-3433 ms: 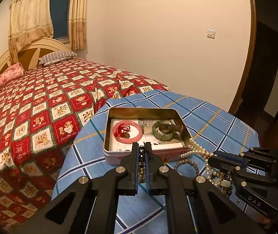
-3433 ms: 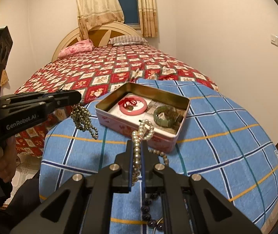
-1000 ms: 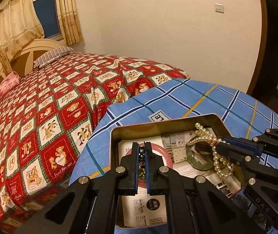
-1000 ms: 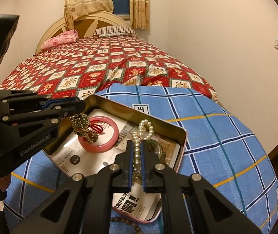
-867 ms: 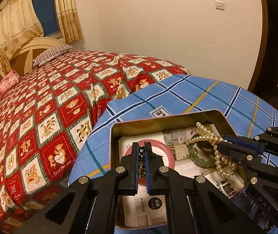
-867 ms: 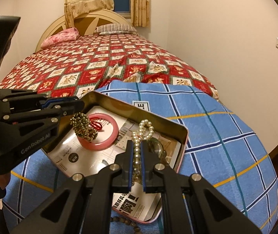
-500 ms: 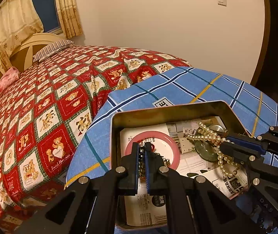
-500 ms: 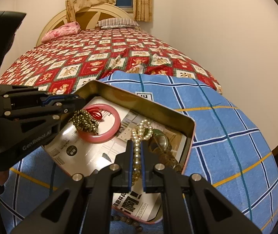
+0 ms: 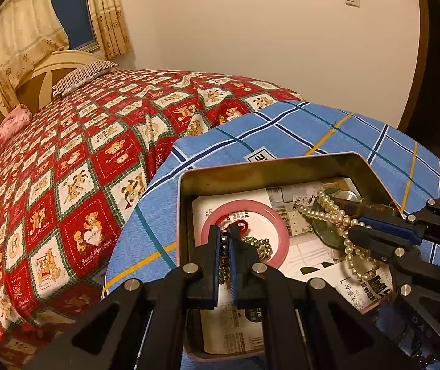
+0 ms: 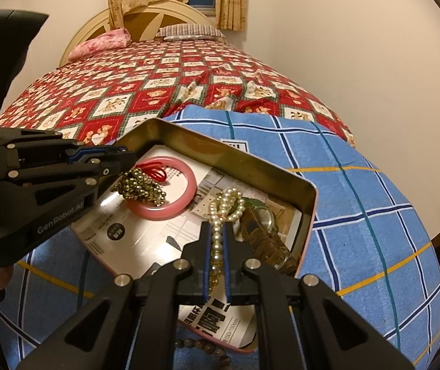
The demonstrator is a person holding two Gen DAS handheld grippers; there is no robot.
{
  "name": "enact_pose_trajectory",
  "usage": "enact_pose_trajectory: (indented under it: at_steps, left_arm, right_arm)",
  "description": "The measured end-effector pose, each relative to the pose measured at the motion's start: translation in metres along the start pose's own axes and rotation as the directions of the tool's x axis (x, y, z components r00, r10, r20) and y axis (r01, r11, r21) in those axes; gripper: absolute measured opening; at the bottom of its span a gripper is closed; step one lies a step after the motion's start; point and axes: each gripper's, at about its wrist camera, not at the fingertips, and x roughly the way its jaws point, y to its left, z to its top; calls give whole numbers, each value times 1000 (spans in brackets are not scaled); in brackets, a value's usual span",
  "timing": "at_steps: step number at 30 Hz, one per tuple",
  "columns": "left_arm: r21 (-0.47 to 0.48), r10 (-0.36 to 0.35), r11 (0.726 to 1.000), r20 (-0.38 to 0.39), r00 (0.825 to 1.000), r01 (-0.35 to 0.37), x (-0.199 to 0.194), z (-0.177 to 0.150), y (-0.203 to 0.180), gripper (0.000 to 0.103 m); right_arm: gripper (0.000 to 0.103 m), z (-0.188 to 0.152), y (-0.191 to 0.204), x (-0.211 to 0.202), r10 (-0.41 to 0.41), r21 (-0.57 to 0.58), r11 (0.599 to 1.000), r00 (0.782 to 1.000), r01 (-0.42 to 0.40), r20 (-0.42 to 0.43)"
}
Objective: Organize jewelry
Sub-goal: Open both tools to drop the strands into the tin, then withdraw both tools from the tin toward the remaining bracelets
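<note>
Fingers of the left gripper [image 9: 225,240] pinch a dark bead string [image 10: 139,186] that hangs down onto the pink bangle [image 10: 170,206] at the left end of the open tin [image 10: 235,157], while the right gripper [image 10: 216,240] is clamped on a pearl necklace [image 10: 226,203] whose long axis runs along its fingers, its looped end over the green bangle [image 9: 327,231] at the right end. Both loads sit inside the tin walls on the bench [image 10: 374,215], so I judge release needs only a short drop. Each gripper is near its own end, apart from the other, and the paper lining [image 10: 145,240] nearer the cameras lies bare.
</note>
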Motion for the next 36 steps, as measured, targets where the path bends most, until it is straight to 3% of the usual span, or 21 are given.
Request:
enact_pose_trajectory:
  at_steps: [4, 10, 11, 12, 13, 14, 15, 19, 24, 27, 31, 36]
  left_arm:
    - [-3, 0, 1000, 0, 1000, 0, -1, -1, 0, 5]
    - [-16, -63, 998, 10, 998, 63, -7, -2, -1, 8]
    - [-28, -69, 997, 17, 998, 69, -10, -2, 0, 18]
    - [-37, -69, 997, 21, 997, 69, -13, -2, 1, 42]
    - [-50, -64, 997, 33, 997, 66, -17, -1, 2, 55]
    - [-62, -54, 996, 60, 997, 58, -23, -2, 4, 74]
    - [-71, -41, 996, 97, 994, 48, -31, -3, 5, 81]
    - [-73, -55, 995, 105, 993, 63, -44, -7, 4, 81]
    - [-70, -37, 996, 112, 993, 45, -56, -23, -7, 81]
    - [-84, -25, 996, 124, 992, 35, -66, -36, -14, 81]
    - [-98, -25, 995, 120, 992, 36, -76, -57, -25, 81]
    - [-70, -15, 997, 63, 998, 19, -73, -82, -50, 81]
  right_arm:
    - [9, 0, 1, 1, 2, 0, 1000, 1000, -2, -5]
    - [12, -1, 0, 1, 25, 17, 1000, 1000, -25, -2]
    - [15, -2, -1, 1, 25, 22, 999, 1000, -25, -4]
    - [26, -3, -2, 0, 23, 25, 999, 1000, -23, -5]
    - [36, -3, -4, -2, 21, 29, 999, 1000, -21, -1]
    - [38, -4, -5, -5, 19, 35, 999, 1000, -19, 6]
    - [38, -6, -7, -9, 16, 41, 999, 1000, -17, 11]
    - [50, -15, -19, -25, -9, 47, 999, 1000, 9, 11]
    - [52, -31, -38, -44, -40, 83, 996, 999, 40, -4]
    - [59, -44, -49, -55, -57, 115, 992, 998, 58, -13]
    - [59, -64, -63, -71, -69, 170, 983, 997, 73, -34]
    - [59, -93, -74, -91, -89, 239, 966, 995, 98, -48]
